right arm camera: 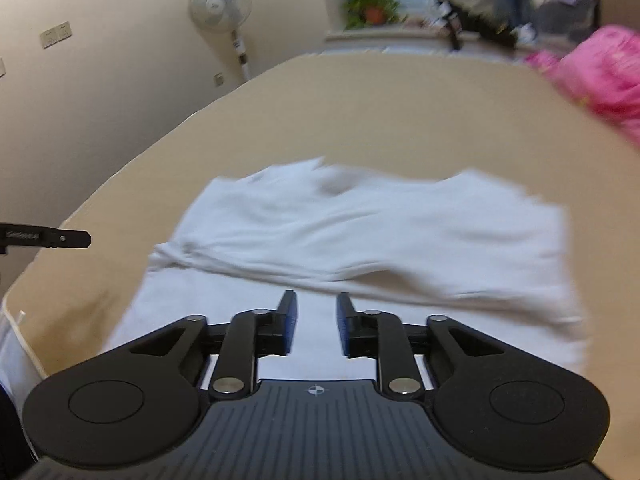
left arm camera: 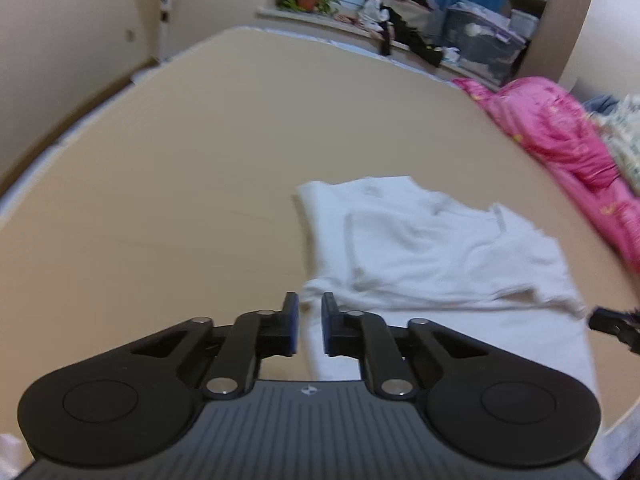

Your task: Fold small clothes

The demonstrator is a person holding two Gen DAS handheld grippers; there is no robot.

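Left gripper point(left arm camera: 309, 322): jaws narrowly parted, nothing between them, poised over the near left edge of the white garment point(left arm camera: 432, 248). Right gripper point(right arm camera: 316, 322): jaws parted, empty, above the cloth's near half. Garment lies part-folded near the front edge of the tan bed surface point(left arm camera: 180, 152). Thin, limp, light; likely cotton, though blurred. Pinch corners or hem; it will sag and drag.
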